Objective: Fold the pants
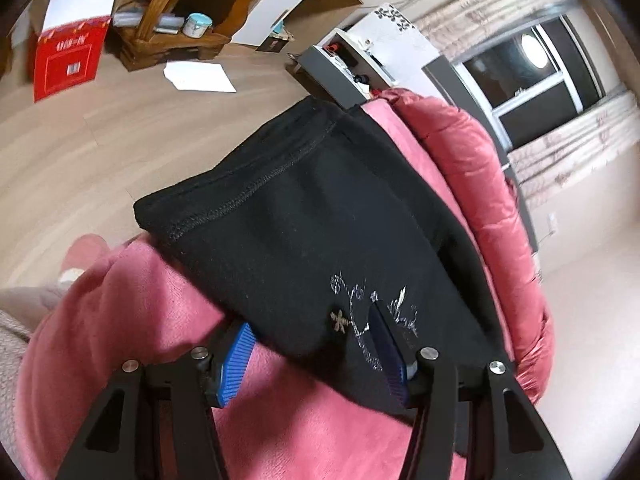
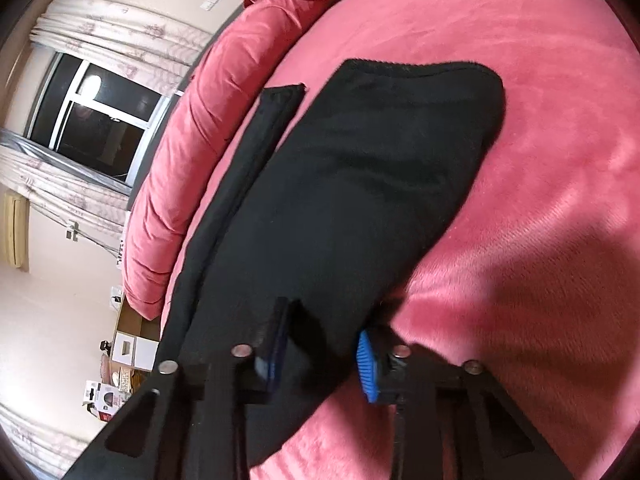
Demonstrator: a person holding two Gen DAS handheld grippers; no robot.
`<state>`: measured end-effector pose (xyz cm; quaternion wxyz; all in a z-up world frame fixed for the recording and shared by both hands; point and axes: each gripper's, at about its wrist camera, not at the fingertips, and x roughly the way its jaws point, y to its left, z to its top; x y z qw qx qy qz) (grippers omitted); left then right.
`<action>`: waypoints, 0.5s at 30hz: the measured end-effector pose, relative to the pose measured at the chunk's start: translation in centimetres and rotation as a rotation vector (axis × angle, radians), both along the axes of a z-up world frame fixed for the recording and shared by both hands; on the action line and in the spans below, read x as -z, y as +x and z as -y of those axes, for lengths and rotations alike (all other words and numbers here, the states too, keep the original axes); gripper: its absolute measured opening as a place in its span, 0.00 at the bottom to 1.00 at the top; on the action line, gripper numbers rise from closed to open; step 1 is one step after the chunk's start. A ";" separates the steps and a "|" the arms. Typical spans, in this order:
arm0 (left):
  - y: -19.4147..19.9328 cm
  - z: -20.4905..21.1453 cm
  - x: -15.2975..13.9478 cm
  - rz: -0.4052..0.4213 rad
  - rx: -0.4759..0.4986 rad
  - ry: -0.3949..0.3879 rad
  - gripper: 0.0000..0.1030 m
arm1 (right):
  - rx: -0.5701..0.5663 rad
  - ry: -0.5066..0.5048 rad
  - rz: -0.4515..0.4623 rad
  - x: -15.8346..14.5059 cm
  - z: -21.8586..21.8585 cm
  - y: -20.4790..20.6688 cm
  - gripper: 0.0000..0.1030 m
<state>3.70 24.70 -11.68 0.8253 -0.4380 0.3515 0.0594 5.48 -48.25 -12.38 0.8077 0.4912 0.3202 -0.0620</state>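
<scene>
**Both tongs stand open around the black pants on the pink bed**

The left gripper (image 1: pixel 316 356) has its jaws spread wide, the pants' (image 1: pixel 304 216) near edge lying between them. One blue ribbed pad (image 1: pixel 234 364) sits clear of the fabric on the pink blanket side, and the other pad is half tucked into the cloth beside a silvery embroidered motif (image 1: pixel 372 320). Nothing is pinched.

The right gripper (image 2: pixel 320 364) is likewise spread, its two blue pads (image 2: pixel 367 368) set either side of a lump of the black cloth without closing on it.

The pants (image 2: pixel 360 184) lie folded on the pink blanket (image 2: pixel 540 160), one stitched hem end pointing away from the tongs. In the right wrist view a narrower black strip (image 2: pixel 256 148) runs alongside the main fold, just beside it.

A red quilt (image 1: pixel 480 184) is bunched along the bed's far edge. Beyond it stand a dark window (image 1: pixel 532 80) with pale curtains (image 2: pixel 120 36), a white cabinet (image 1: pixel 384 36), a wooden floor (image 1: pixel 80 148) with a sheet of paper (image 1: pixel 200 76), a red box (image 1: pixel 68 60) and a wooden stand (image 1: pixel 172 12).
</scene>
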 end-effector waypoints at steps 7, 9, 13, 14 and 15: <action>0.2 -0.6 0.6 -0.007 -0.032 -0.022 0.38 | -0.015 0.081 -0.014 0.9 1.4 0.6 0.13; 0.5 -0.8 0.6 -0.040 -0.040 -0.014 0.23 | -0.021 0.048 -0.024 0.5 0.9 0.9 0.12; 0.2 -1.7 0.3 -0.035 -0.056 -0.083 0.07 | -0.014 -0.077 -0.014 -1.8 0.1 1.0 0.07; 0.0 -1.8 -0.1 -0.030 -0.056 -0.083 0.07 | -0.007 -0.101 0.007 -2.6 0.1 0.7 0.07; -0.1 -1.8 -0.6 -0.025 -0.052 -0.077 0.07 | -0.004 -0.112 0.022 -3.2 0.2 0.6 0.07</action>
